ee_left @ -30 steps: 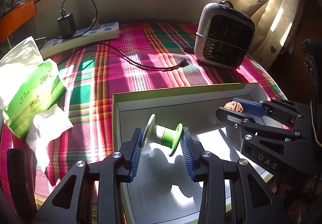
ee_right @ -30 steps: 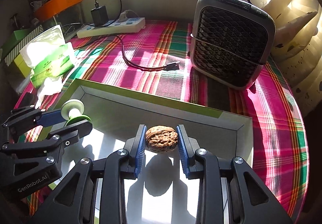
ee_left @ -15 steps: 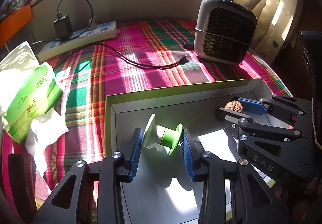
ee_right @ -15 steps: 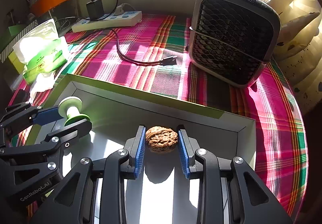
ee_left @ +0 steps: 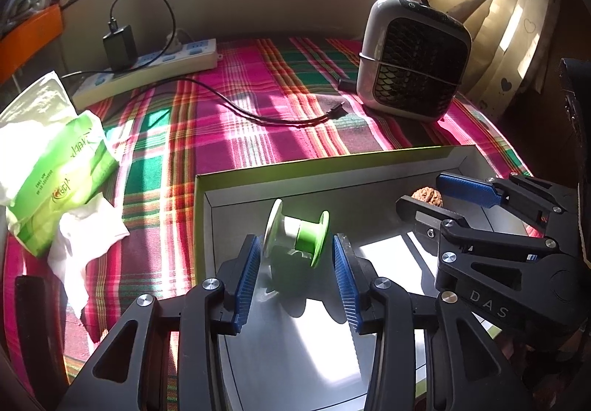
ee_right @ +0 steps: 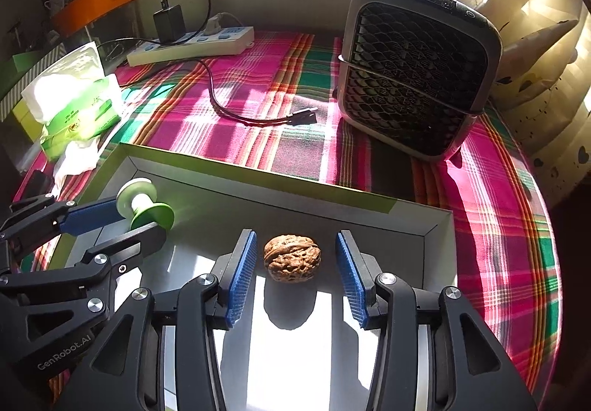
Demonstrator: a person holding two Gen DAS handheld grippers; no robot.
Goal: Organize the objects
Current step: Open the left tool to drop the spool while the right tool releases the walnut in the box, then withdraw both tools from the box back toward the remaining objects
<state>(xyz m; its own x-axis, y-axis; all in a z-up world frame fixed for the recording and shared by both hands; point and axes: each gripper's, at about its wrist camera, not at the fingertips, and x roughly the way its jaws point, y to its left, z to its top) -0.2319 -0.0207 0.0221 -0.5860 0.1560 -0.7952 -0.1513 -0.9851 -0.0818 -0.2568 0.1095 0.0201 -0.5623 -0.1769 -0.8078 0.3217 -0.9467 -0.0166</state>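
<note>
We note the box (ee_right: 258,185) holds both items. The spool (ee_left: 297,235) lies between the left claw (ee_left: 295,278) pads, axis crosswise. The walnut (ee_right: 292,258) sits between the right claw (ee_right: 293,278) pads. Both claws have just been opening, now spread, gripping nothing.

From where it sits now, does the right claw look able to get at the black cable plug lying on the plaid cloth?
Probably yes: the right claw is open, the walnut loose between its pads, and only the box's far wall lies before the cable plug.
</note>
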